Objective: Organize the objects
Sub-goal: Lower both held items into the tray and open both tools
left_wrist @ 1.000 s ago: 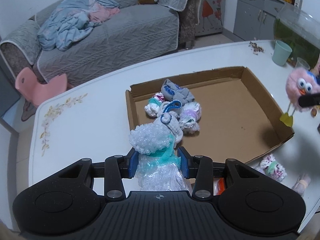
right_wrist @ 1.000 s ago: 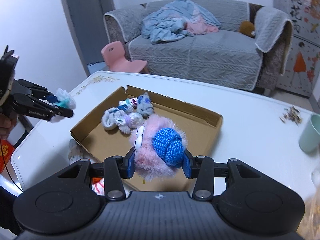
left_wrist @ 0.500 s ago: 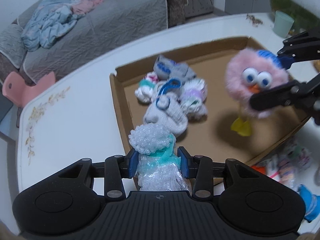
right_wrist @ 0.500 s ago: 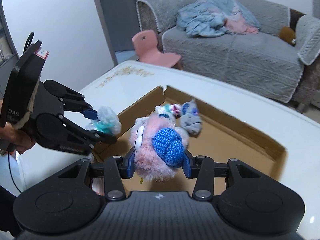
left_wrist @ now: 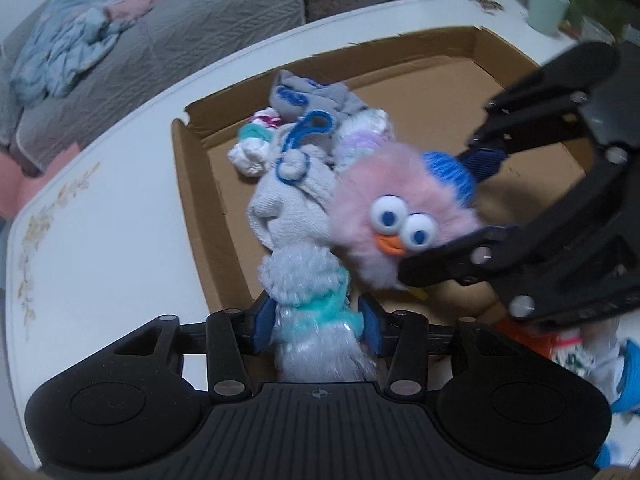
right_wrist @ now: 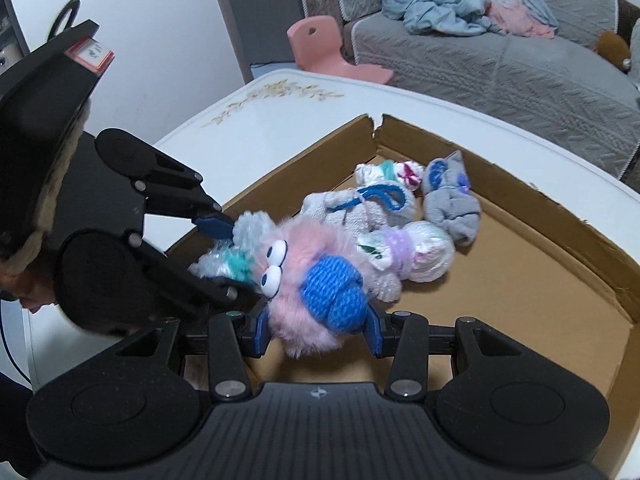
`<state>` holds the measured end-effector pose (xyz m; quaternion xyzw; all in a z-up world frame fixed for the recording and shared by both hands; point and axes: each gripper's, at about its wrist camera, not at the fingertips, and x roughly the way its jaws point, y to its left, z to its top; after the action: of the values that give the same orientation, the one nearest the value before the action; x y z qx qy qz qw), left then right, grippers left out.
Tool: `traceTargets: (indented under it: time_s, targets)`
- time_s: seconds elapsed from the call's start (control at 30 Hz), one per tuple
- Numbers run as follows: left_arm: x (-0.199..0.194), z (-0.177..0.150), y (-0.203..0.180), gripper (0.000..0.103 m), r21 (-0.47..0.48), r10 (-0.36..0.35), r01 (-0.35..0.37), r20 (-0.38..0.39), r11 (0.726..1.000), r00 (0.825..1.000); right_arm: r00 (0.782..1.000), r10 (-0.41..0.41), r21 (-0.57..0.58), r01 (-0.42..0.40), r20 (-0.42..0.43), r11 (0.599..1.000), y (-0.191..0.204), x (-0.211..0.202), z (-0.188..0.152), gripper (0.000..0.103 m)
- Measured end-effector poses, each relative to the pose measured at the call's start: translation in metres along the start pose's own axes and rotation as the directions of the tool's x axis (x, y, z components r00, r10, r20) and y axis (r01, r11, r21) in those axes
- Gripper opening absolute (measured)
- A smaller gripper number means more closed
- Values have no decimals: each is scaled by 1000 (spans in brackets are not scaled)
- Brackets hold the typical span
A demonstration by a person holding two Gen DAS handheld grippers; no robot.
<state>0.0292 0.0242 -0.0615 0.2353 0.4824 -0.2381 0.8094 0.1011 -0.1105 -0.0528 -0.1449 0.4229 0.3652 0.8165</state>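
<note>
My left gripper [left_wrist: 318, 318] is shut on a fuzzy white and teal sock bundle [left_wrist: 308, 280], held over the near left corner of the cardboard tray [left_wrist: 500, 80]. My right gripper [right_wrist: 316, 326] is shut on a pink fluffy toy with googly eyes and a blue knit cap [right_wrist: 320, 276], right beside the left bundle [right_wrist: 236, 248]. The toy [left_wrist: 396, 216] and the right gripper [left_wrist: 472, 204] fill the right of the left wrist view. Several rolled socks [right_wrist: 400, 224] lie in the tray's corner [right_wrist: 540, 280], just beyond both held things.
The tray sits on a white table [left_wrist: 100, 220] with a floral print. A mint cup [left_wrist: 546, 8] stands at the far right. Loose socks [left_wrist: 580, 356] lie outside the tray at the near right. A grey sofa [right_wrist: 500, 56] and pink chair [right_wrist: 328, 48] stand beyond.
Both grippers have moved in over the tray's corner and closer together; the pink toy now hangs right next to the white bundle, above the sock pile.
</note>
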Motion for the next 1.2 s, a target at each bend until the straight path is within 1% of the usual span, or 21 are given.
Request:
traceTargets:
  time_s: [0.07, 0.13, 0.23, 0.3, 0.4, 0.53, 0.6, 0.7, 0.8, 0.87, 0.93, 1.0, 1.13, 1.2]
  targets:
    - [0, -1, -2, 59, 6, -5, 5, -4, 1000, 1000, 1000, -2, -5, 2, -9, 1000, 2, 2, -2, 41]
    - [0, 0, -5, 61, 19, -3, 3, -12, 1000, 1000, 1000, -2, -5, 2, -18, 1000, 2, 3, -5, 41]
    - [-4, 0, -5, 67, 13, -8, 9, -12, 1000, 1000, 999, -6, -8, 5, -34, 1000, 2, 4, -7, 41]
    - [-8, 1, -7, 82, 19, -11, 11, -6, 1000, 1000, 999, -7, -4, 7, -37, 1000, 1, 3, -8, 41]
    - [-12, 3, -11, 83, 34, 5, -5, 2, 999, 1000, 999, -6, -3, 6, -41, 1000, 1, 2, -10, 42]
    - [-14, 5, -13, 85, 30, 3, -3, 8, 1000, 1000, 999, -20, -4, 20, -37, 1000, -2, -1, -11, 49]
    - [-12, 5, -13, 86, 11, -6, 6, -1, 1000, 1000, 999, -23, -4, 22, -44, 1000, -4, -1, -11, 51]
    - [-10, 3, -13, 85, -46, -38, 37, -20, 998, 999, 998, -35, 0, 35, -58, 999, -7, -2, -14, 51]
    - [-13, 2, -19, 85, -57, -41, 39, -37, 998, 998, 995, -51, -14, 50, -82, 999, -8, -3, -21, 56]
    - [-14, 1, -21, 85, -65, -45, 41, -50, 997, 998, 993, -70, -32, 67, -94, 997, -6, -7, -26, 64]
    - [-15, -1, -23, 85, -69, -51, 47, -57, 996, 997, 992, -77, -31, 74, -98, 997, -4, -12, -30, 65]
    - [-17, -2, -23, 86, -84, -40, 35, -62, 996, 997, 991, -90, -30, 87, -101, 996, 0, -17, -34, 69]
    - [-28, -2, -21, 87, -120, -25, 17, -58, 993, 998, 990, -103, -8, 103, -96, 995, 3, -24, -39, 88]
    - [-35, 0, -23, 90, -124, -16, 9, -48, 992, 999, 990, -106, -1, 106, -97, 994, 6, -30, -43, 89]
